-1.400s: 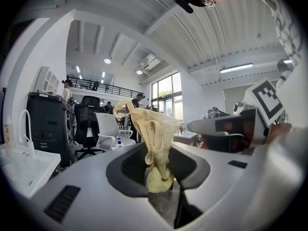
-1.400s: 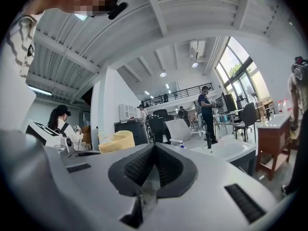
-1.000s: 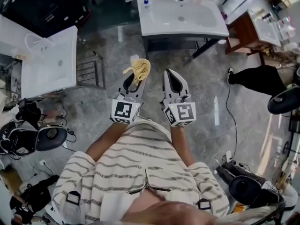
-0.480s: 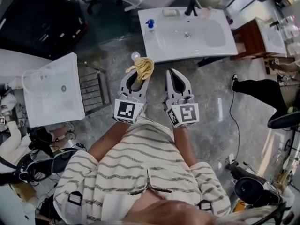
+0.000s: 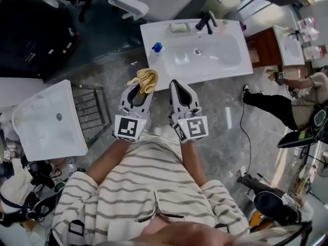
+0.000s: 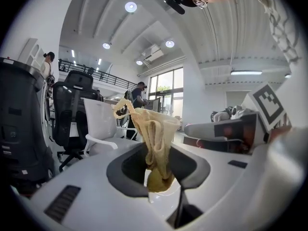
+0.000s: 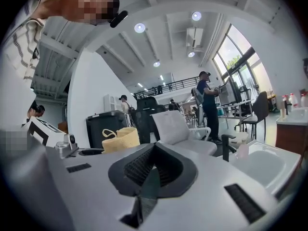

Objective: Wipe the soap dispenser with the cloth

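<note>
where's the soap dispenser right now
In the head view the soap dispenser stands on the white washbasin's left rim, just beyond the yellow cloth in the left gripper.

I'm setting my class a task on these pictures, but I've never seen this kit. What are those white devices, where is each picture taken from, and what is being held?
A person in a striped top holds a two-jaw gripper in each hand (no robot arm). The head view looks down from a camera on the person's head. The two gripper views come from cameras riding on each gripper, looking along its jaws. The left gripper is shut on a yellow cloth. The right gripper is shut and empty. Ahead, a white washbasin carries a blue-topped soap dispenser near its left corner.
</note>
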`<action>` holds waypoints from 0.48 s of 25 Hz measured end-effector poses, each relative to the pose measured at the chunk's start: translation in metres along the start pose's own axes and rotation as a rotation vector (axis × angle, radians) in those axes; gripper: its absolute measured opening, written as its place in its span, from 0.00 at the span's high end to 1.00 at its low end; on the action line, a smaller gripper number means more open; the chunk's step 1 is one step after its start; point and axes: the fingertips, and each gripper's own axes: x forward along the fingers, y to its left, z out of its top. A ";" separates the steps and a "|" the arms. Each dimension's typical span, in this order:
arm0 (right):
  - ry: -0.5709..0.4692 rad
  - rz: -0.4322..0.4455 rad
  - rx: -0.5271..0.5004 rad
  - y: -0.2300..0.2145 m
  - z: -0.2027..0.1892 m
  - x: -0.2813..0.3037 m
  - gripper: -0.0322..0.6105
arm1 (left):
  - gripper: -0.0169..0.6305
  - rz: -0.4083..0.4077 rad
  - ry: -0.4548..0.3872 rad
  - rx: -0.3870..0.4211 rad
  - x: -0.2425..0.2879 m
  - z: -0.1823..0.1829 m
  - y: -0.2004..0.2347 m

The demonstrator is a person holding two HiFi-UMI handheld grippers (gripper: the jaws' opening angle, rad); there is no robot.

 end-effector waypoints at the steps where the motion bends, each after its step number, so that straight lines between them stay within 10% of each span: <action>1: 0.006 -0.001 0.003 -0.004 -0.001 0.004 0.95 | 0.80 0.000 0.002 -0.004 0.004 -0.002 0.002; 12: 0.088 0.089 -0.030 -0.042 -0.018 0.048 0.95 | 0.80 0.062 0.036 -0.049 0.041 -0.029 0.019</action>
